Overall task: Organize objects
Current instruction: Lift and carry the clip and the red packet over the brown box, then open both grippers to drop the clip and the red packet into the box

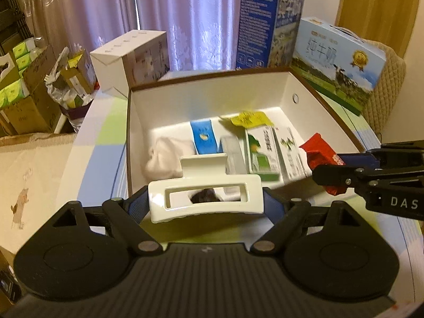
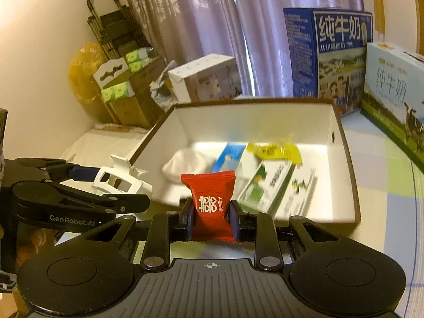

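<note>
Left gripper fingers pinching a white hair claw and right gripper fingers pinching a red candy packet, both should clear the near wall of the open box before releasing.

A white plastic hair claw clip, rectangular with a long slot cut through its side, sits crosswise between the blue pads of the left gripper, lifted in front of the near wall of an open box. A red candy packet with white double-happiness characters stands upright, pinched at its middle by the right gripper, also just short of the box. The box is white inside with a brown rim. In it lie a crumpled white cloth, a blue-and-white carton, a green-and-white carton, another white carton beside it, and a yellow wrapper on top of them.
</note>
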The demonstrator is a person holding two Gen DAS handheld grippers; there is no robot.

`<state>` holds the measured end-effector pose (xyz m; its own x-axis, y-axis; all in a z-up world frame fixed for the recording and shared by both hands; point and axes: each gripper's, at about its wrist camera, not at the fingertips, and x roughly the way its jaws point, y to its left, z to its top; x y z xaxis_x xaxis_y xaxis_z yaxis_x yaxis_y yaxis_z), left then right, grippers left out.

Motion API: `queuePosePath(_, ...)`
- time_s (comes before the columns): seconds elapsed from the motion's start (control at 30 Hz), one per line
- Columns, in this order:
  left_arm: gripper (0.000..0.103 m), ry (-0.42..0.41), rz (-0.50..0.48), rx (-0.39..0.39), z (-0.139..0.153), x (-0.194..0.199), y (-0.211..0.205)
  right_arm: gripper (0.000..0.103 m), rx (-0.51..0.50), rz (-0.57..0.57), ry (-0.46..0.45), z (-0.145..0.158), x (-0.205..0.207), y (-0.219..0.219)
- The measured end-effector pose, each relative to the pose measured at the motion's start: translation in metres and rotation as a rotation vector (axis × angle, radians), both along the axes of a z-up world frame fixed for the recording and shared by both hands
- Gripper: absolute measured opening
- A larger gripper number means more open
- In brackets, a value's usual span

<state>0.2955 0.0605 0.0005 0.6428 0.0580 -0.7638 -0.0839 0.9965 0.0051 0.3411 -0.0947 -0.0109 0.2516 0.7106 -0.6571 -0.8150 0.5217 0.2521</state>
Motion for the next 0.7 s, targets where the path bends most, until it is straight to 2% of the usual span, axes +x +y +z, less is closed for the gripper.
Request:
queuePosePath(0.47, 0.084, 0.042, -0.002, 0.008, -0.021, 0.096, 0.024, 0.024, -0.017, -0.043, 0.022, -0.015, 0.076, 0.054)
queuePosePath(0.7, 0.084, 0.061, -0.006, 0.013, -0.035, 0.131, 0.031, 0.024, -0.036, -0.065, 0.041, -0.030, 0.105, 0.071)
